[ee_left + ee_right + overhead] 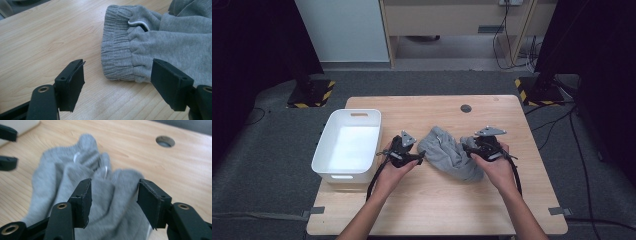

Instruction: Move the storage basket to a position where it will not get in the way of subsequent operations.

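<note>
Nearest the person, two bare forearms reach in over the wooden table. The left hand holds the left gripper, and the right hand holds the right gripper.

Between them lies a grey garment, bunched in a loose heap near the middle of the table. It is a soft, fleecy sweat fabric. In the left gripper view its ribbed elastic band faces the camera, gathered into fine pleats, with a thin white edge showing in a fold just behind it.

The left gripper has its jaws spread wide, low over the wood, one on each side of the band's lower edge; whether the far one touches the cloth cannot be told. The right gripper also stands wide apart, over the crumpled cloth, which looks blurred there.

To the left, just beside the left gripper, sits a white plastic bin at the table's left edge. Farther back, a round hole is cut in the tabletop. Beyond the table is grey carpet.
</note>
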`<state>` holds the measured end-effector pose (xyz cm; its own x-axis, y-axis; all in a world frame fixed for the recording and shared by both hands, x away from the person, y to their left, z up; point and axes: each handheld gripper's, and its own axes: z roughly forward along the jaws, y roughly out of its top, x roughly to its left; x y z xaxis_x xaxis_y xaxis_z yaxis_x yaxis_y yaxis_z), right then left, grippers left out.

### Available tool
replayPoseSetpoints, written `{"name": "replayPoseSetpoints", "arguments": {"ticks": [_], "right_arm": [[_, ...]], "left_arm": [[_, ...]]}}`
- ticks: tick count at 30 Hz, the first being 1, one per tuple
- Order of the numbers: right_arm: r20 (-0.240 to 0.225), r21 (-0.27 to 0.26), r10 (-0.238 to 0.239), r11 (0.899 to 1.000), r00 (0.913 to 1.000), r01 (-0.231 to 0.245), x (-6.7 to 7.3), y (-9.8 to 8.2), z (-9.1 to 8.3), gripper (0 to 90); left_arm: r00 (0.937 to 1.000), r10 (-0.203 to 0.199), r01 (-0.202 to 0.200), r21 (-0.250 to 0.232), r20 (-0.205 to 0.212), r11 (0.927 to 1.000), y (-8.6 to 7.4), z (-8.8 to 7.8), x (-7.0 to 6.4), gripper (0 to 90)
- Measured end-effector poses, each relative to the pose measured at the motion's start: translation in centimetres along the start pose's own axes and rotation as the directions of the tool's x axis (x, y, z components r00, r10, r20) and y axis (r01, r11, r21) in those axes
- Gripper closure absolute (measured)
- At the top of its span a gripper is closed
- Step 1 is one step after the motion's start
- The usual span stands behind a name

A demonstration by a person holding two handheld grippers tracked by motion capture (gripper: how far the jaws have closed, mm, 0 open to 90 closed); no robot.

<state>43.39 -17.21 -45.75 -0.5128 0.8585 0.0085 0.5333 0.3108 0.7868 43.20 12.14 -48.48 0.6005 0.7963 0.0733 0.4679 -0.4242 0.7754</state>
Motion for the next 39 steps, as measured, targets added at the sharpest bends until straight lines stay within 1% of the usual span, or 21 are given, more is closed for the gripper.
{"name": "replayPoseSetpoints", "arguments": {"ticks": [2,6,8,11,13,15,16,18,21,26,29,33,35,37,39], "right_arm": [[-0.005,-0.007,-0.009,1.0,0.9999,0.009,0.3,0.7,0.0,46.0],[-0.014,-0.021,-0.033,0.999,0.9994,0.033,0.8,2.0,0.2,55.0],[-0.026,-0.023,-0.037,0.999,0.999,0.037,1.1,2.6,0.5,58.3],[-0.029,-0.035,-0.055,0.998,0.9981,0.054,1.6,3.5,1.0,62.0],[-0.037,-0.033,-0.065,0.997,0.9972,0.064,1.8,4.1,1.6,64.3],[-0.049,-0.019,-0.063,0.998,0.9968,0.062,1.9,4.4,2.6,65.8],[-0.051,-0.014,-0.053,0.999,0.9973,0.053,1.8,4.4,3.1,66.7],[-0.058,0.0,-0.034,0.999,0.9977,0.034,1.7,4.3,4.0,67.3],[-0.049,0.036,-0.023,0.999,0.9985,0.025,1.4,3.8,5.4,67.7],[-0.044,0.07,-0.018,0.997,0.9989,0.021,1.0,3.0,6.7,68.8],[-0.047,0.081,0.002,0.997,0.9989,0.002,0.7,2.4,7.2,68.7],[-0.055,0.084,0.035,0.996,0.9979,-0.03,0.0,1.4,7.8,67.6],[-0.056,0.082,0.054,0.995,0.9969,-0.05,-0.4,1.0,7.9,67.4],[-0.068,0.079,0.075,0.994,0.9949,-0.069,-0.8,0.7,8.1,67.4],[-0.071,0.081,0.078,0.994,0.9944,-0.072,-1.0,0.5,8.3,67.4]], "left_arm": [[1.0,-0.004,0.004,-0.001,-0.001,1.0,0.0,0.0,0.1,26.3],[1.0,-0.003,0.003,-0.003,-0.002,1.0,0.2,0.0,0.1,26.5],[1.0,-0.003,0.003,-0.003,-0.002,1.0,0.2,0.0,0.1,26.6],[1.0,-0.003,0.003,-0.006,0.0,1.0,0.2,0.1,0.0,26.6],[1.0,-0.003,0.003,-0.004,0.002,1.0,0.2,0.2,-0.1,26.6],[1.0,-0.003,0.003,-0.002,0.004,1.0,0.2,0.3,-0.1,26.6],[1.0,-0.003,0.003,-0.003,0.004,1.0,0.2,0.3,-0.2,26.6],[1.0,-0.001,0.001,-0.004,0.005,1.0,0.3,0.4,-0.3,26.8],[1.0,0.005,-0.005,-0.003,0.008,1.0,0.4,0.4,-0.4,27.2],[0.9998,0.014,-0.014,0.001,0.01,0.9999,0.7,0.7,-0.7,28.0],[0.9998,0.02,-0.02,-0.003,0.008,0.9998,0.9,0.9,-0.9,28.1],[0.9999,0.007,-0.007,-0.011,0.013,0.9999,1.4,1.4,-1.1,28.1],[0.9999,0.013,-0.013,-0.009,0.01,0.9999,1.7,1.8,-1.3,29.4],[0.9998,0.017,-0.017,-0.006,0.013,0.9998,1.9,2.0,-1.4,31.7],[0.9997,0.019,-0.019,-0.01,0.015,0.9998,2.2,2.3,-1.6,34.2]]}}
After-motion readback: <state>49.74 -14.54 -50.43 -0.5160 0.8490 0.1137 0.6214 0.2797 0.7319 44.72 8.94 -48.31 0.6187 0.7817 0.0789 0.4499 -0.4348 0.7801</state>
